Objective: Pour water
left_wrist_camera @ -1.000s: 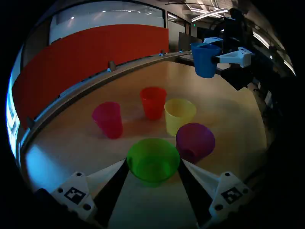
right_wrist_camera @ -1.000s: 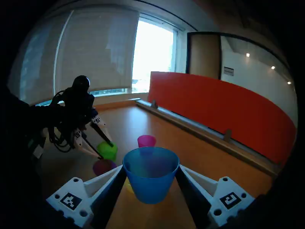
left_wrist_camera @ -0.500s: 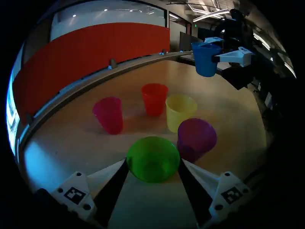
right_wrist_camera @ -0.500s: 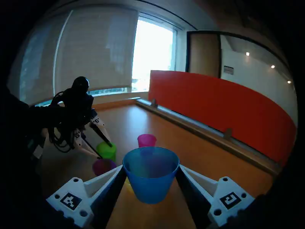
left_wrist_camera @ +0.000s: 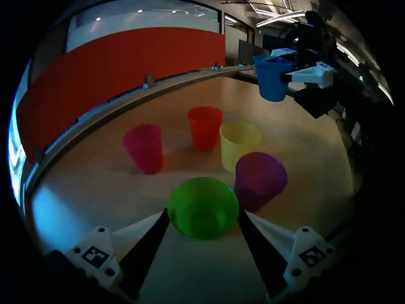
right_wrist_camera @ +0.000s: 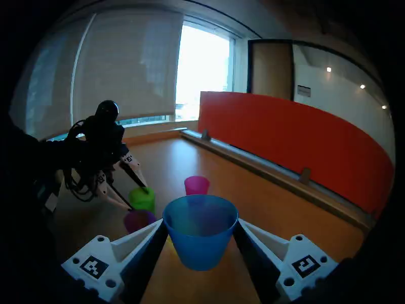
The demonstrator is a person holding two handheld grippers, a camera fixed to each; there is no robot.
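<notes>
Green cup (left_wrist_camera: 203,202), translucent plastic, is clamped in left claw (left_wrist_camera: 202,214); right claw (right_wrist_camera: 200,225) grips blue cup (right_wrist_camera: 200,243).

Left gripper view: low over the table (left_wrist_camera: 304,152), close behind the green cup (left_wrist_camera: 203,207), facing the orange partition (left_wrist_camera: 116,66).
Right gripper view: raised higher, close behind the blue cup (right_wrist_camera: 200,230), facing the window (right_wrist_camera: 205,71).
Shared: table, partition, both those cups, the pink cup (left_wrist_camera: 144,148).

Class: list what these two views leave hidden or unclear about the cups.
1. Water level in the blue cup: right gripper view, the dim tinted inside gives no clear surface.
2. Base of the green cup: left gripper view, hidden under its own rim and body.
3. Lower part of the purple cup: right gripper view, behind a finger of the right gripper.
</notes>
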